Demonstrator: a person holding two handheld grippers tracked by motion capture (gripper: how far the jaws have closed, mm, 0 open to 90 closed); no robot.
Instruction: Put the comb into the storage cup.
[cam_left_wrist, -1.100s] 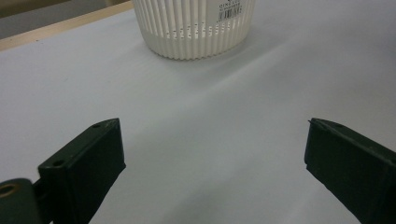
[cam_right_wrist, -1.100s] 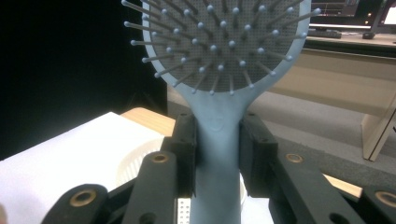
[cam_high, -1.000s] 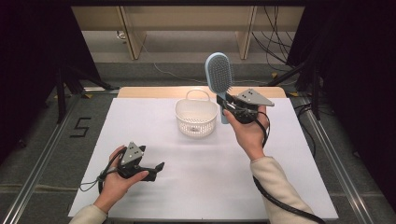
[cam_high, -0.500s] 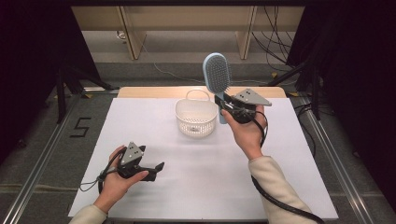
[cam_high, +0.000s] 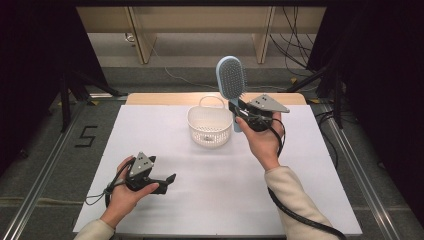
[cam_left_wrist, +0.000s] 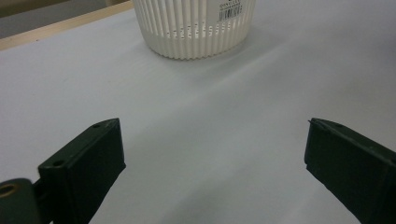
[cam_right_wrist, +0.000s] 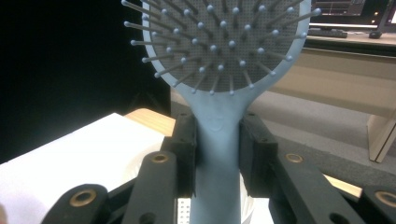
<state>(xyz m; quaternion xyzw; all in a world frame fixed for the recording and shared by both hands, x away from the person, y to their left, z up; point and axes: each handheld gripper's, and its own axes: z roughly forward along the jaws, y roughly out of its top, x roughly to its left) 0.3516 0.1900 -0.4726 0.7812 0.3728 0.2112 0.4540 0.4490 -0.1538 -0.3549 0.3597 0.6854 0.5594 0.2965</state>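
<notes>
My right gripper (cam_high: 240, 111) is shut on the handle of a light blue hairbrush (cam_high: 231, 80), which stands upright just right of a white slotted basket (cam_high: 209, 126). In the right gripper view the black jaws clamp the hairbrush's handle (cam_right_wrist: 216, 154) from both sides, and its bristled head (cam_right_wrist: 229, 42) rises above them. My left gripper (cam_high: 169, 182) rests low on the white table sheet at the front left, jaws wide apart and nothing between them. The left gripper view looks past its spread fingers (cam_left_wrist: 86, 163) to the basket (cam_left_wrist: 194, 28) farther off.
A white sheet (cam_high: 300, 180) covers the table, with a wooden strip (cam_high: 165, 98) along its far edge. The basket has a thin hoop handle (cam_high: 212, 101). Cables trail from both grippers. Dark stands and a floor mark lie beyond the table's sides.
The hairbrush head has shifted slightly left toward the basket; both hands otherwise hold still.
</notes>
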